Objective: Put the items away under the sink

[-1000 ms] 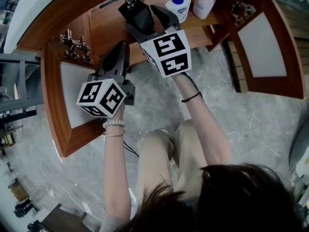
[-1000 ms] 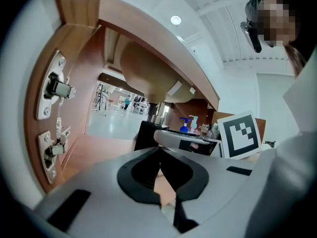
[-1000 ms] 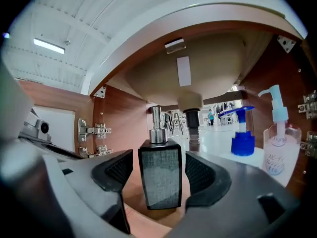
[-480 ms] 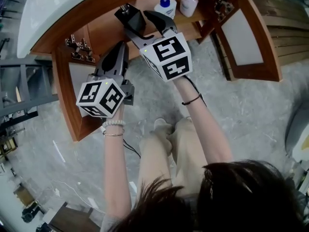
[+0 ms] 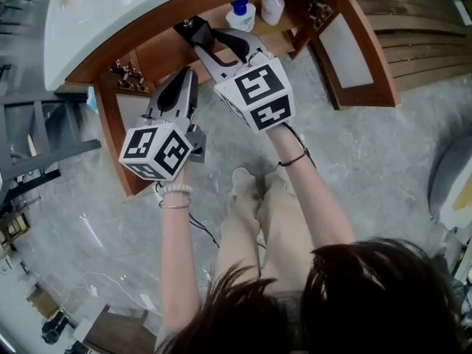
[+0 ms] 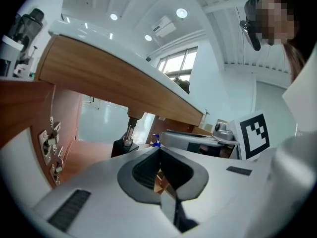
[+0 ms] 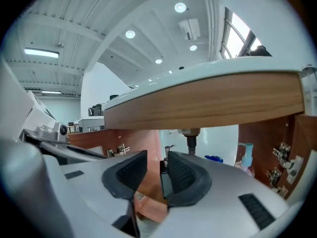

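Two bottles [image 5: 241, 17] [image 5: 271, 7] in cabinet [image 5: 166, 46]; two doors [image 5: 118, 135] [image 5: 354, 57] open. Left tongs [image 6: 159, 155] clenched; right tongs [image 7: 157, 160] just closing partway, nothing between.

Right gripper [image 7: 157, 166] has just been closing its fingers [image 7: 182, 175] (nothing between them).

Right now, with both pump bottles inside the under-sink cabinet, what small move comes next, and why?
Probably push the open left wooden cabinet door shut with the left gripper. The white blue-pump bottle and pink bottle already stand inside; both grippers are empty, the fingers of the right gripper having just been closing on nothing.
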{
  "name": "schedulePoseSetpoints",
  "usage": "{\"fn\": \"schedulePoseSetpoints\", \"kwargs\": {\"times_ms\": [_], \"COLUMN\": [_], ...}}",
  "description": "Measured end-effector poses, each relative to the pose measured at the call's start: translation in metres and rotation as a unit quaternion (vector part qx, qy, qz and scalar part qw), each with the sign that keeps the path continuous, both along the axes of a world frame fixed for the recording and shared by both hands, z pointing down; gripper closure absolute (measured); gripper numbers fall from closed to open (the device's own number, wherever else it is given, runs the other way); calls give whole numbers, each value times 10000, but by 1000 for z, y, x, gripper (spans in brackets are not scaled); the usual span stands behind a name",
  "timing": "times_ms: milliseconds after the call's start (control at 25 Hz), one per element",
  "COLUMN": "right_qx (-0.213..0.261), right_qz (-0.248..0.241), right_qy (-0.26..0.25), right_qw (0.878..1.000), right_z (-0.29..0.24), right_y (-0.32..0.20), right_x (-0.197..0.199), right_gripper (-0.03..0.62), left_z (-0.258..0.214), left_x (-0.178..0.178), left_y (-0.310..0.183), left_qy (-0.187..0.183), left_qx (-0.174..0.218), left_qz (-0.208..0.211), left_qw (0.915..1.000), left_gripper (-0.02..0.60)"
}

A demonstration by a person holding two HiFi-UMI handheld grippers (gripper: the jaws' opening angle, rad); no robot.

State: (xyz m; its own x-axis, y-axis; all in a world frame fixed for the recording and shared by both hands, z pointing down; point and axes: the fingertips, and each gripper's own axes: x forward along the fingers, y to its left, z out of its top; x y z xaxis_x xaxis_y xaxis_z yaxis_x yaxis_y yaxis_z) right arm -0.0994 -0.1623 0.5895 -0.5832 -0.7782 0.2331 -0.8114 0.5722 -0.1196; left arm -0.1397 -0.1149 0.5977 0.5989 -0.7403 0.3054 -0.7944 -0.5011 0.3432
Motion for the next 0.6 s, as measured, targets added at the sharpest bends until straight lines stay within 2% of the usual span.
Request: {"fn": "schedulePoseSetpoints", "kwargs": {"times_ms": [200,320,600], "right_qx": [-73,-103,-249], "right_qz": [24,39,32], "right_qy": [9,69,20], "right_qw": [10000,9999,9997], "right_z": [-15,-26,-49], "right_y": [12,19,37], "right_x": [6,9,15], "right_gripper": [502,558,577], "left_z": [-12,-24,-48], "left_x": [5,6,8], "left_y": [9,14,26], "left_qy": [7,-31,18], "left_qx": [-84,-96,-167], "left_qz": [35,55,24], "left_qw": [10000,9999,9999], "left_gripper": [578,578,580]}}
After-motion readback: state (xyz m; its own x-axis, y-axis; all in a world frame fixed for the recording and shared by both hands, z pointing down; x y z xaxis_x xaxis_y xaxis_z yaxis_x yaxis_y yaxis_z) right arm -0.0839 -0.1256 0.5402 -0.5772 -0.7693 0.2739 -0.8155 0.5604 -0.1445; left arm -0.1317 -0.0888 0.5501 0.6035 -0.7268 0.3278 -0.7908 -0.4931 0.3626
